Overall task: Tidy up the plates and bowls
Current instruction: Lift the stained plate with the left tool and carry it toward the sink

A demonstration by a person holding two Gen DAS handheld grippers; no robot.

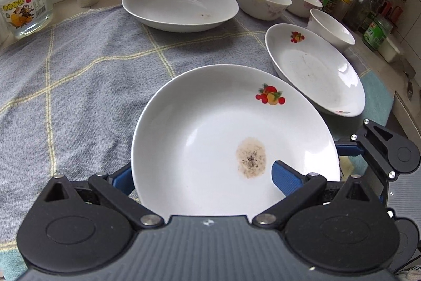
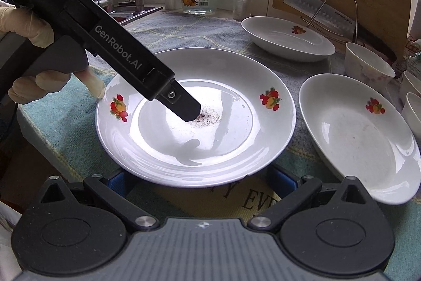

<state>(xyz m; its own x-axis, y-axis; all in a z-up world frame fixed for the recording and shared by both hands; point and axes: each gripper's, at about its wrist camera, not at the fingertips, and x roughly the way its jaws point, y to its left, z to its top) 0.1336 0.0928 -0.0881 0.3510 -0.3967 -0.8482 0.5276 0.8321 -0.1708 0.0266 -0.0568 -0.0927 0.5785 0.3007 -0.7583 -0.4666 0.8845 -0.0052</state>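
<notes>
Your left gripper (image 1: 201,173) is matte black with two teardrop-shaped housings, each carrying a raised round cap, either side of a ribbed grey centre plate marked with a small white emblem. Black link arms run forward from silver pivot pins to blue ribbed finger pads (image 1: 286,179). Your right gripper (image 2: 200,182) is built the same way: black housings, silver pins, grey ribbed plate, blue pads (image 2: 117,182). Seen from the right wrist camera, the left unit's long black body reads "GenRobot.AI" in white, with "DAS Data Acquisition System" higher up and one small screw near its tip. Your left hand (image 2: 31,52) wears a thin pale disposable glove.
</notes>
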